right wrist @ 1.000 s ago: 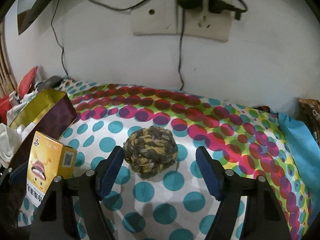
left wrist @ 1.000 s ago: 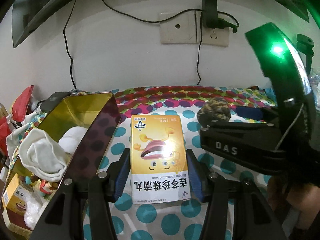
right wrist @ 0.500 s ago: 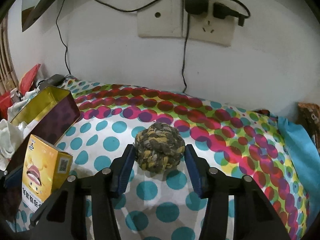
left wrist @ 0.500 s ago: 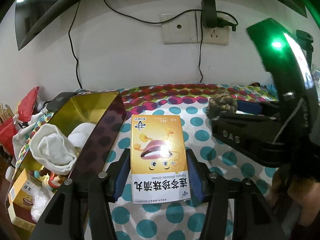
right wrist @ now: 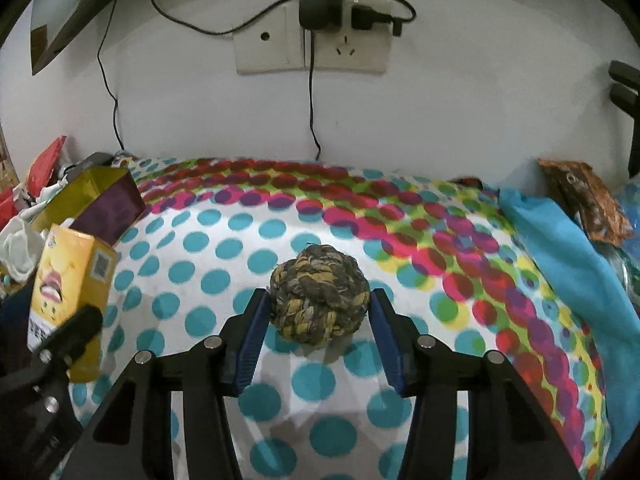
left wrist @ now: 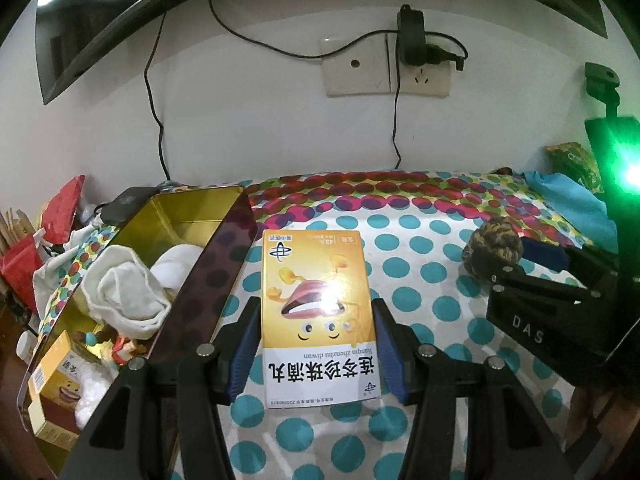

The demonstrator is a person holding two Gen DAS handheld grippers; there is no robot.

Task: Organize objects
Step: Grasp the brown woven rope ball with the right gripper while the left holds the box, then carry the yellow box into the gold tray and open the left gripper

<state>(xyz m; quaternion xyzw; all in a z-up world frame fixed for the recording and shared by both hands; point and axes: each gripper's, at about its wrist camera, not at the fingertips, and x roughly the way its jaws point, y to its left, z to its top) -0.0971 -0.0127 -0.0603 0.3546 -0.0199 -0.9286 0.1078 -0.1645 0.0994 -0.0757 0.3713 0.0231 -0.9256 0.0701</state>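
Surface: dotted cloth (right wrist: 224, 248), my tin (left wrist: 188, 216) left.
Left gripper (left wrist: 316, 344): clamps box (left wrist: 316, 304), long axis forward.
Right gripper (right wrist: 318, 320): just closed, pinching rope ball (right wrist: 318, 300).

A white cloth (right wrist: 224, 360) is showing teal polka dots up front, shading into pink, red and lime dots toward the wall. The medicine box (left wrist: 318, 316) is glowing orange-yellow above a white band with black characters. The rope ball (right wrist: 319, 307) is mixing olive, yellow and dark grey strands. The tin (left wrist: 192, 216) is shining gold inside, dark maroon outside. Blue pads are lining the black fingers (right wrist: 250, 344).
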